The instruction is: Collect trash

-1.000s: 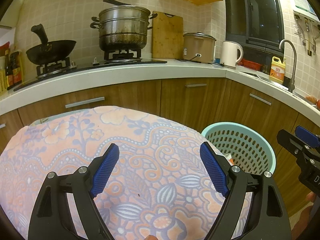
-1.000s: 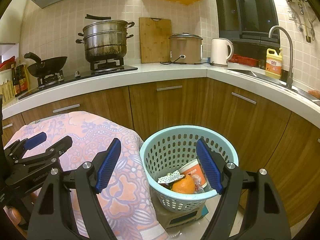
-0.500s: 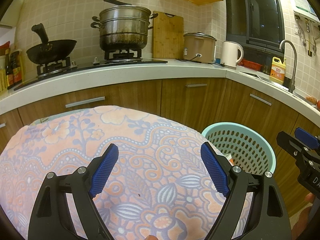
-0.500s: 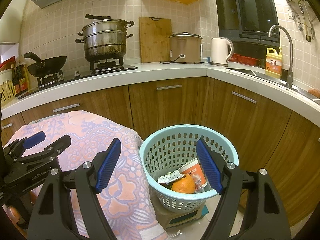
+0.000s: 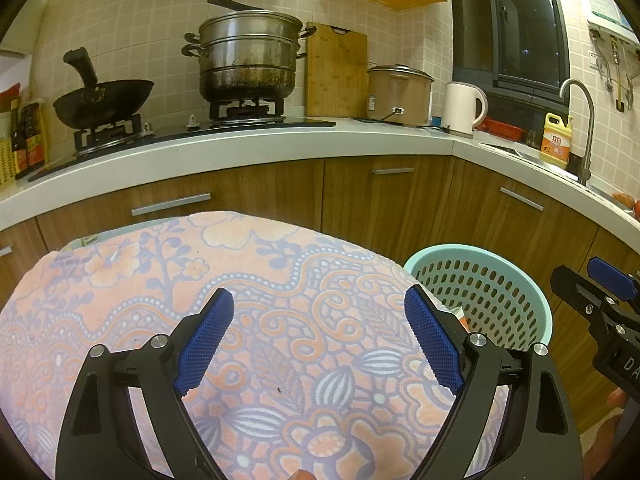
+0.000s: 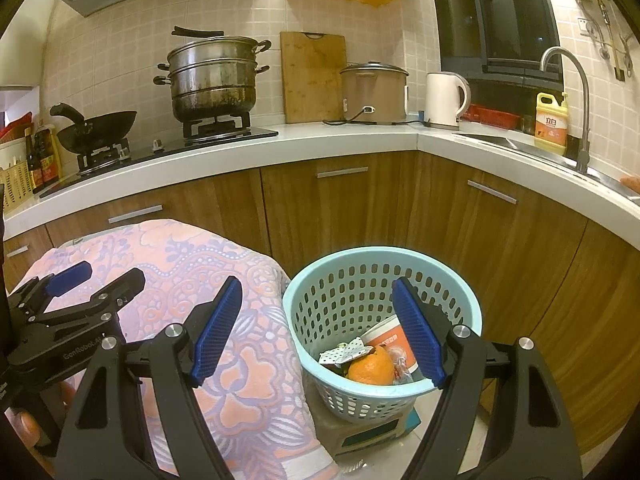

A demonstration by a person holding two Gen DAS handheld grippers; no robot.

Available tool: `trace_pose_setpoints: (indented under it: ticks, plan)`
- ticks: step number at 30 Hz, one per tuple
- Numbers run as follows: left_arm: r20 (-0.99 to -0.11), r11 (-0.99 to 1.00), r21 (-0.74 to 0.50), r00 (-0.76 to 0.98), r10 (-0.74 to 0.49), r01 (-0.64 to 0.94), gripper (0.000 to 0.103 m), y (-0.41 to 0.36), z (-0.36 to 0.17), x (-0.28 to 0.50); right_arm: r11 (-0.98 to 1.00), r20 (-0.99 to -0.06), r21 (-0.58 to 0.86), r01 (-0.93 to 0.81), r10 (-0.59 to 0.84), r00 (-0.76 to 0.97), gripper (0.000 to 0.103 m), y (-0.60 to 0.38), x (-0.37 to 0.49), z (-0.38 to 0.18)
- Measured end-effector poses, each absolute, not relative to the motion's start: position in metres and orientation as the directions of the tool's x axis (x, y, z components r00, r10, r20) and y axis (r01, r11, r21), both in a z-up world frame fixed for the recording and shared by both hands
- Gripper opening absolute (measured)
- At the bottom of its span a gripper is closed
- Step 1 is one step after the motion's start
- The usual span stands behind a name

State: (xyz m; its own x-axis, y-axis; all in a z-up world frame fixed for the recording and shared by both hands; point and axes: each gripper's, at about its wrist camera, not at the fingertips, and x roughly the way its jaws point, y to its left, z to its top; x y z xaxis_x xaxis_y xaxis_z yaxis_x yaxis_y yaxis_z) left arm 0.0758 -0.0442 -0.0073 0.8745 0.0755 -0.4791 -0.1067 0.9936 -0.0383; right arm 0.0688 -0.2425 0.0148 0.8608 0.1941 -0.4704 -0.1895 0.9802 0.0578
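Observation:
A light blue perforated basket [image 6: 340, 384] stands on a low stool to the right of a table covered with a pink flowered cloth [image 5: 280, 264]. In it lie an orange [image 6: 370, 368], a crumpled wrapper [image 6: 344, 354] and a paper cup [image 6: 386, 338]. The basket also shows in the left wrist view [image 5: 480, 288]. My left gripper [image 5: 320, 344] is open and empty over the cloth. My right gripper [image 6: 316, 328] is open and empty above the basket's left rim. No trash shows on the cloth.
A kitchen counter [image 5: 280, 140] runs behind, with a wok [image 5: 100, 100], a steamer pot [image 5: 248, 56], a rice cooker [image 5: 400, 92] and a kettle [image 5: 464, 108]. Wooden cabinets [image 6: 500, 232] stand close behind the basket. A sink tap [image 6: 576, 92] is at the right.

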Motion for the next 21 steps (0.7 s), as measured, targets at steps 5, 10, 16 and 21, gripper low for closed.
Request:
trace_pose_setpoints:
  ticks: [5, 10, 16, 21]
  plan:
    - [-0.473, 0.993, -0.036, 0.877, 0.081, -0.111, 0.087, -0.0446, -0.0067, 0.0738, 0.98, -0.472, 0.06, -0.189, 0.195, 0.86, 0.074, -0.2433, 0.0692, 0.0145]
    - [-0.467, 0.993, -0.013, 0.879, 0.097, -0.117, 0.09, -0.0485, -0.0062, 0.0724, 0.98, -0.476, 0.059, -0.19, 0.195, 0.858, 0.074, -0.2434, 0.0706, 0.0141]
    - [-0.494, 0.99, -0.047, 0.865, 0.091, -0.131, 0.094, -0.0439, -0.008, 0.0747, 0.98, -0.475, 0.061, -0.188, 0.194, 0.858, 0.074, -0.2447, 0.0728, 0.0147]
    - [-0.499, 0.99, -0.055, 0.863, 0.084, -0.128, 0.094, -0.0431, -0.0086, 0.0758, 0.98, -0.474, 0.063, -0.188, 0.195, 0.859, 0.074, -0.2449, 0.0731, 0.0151]
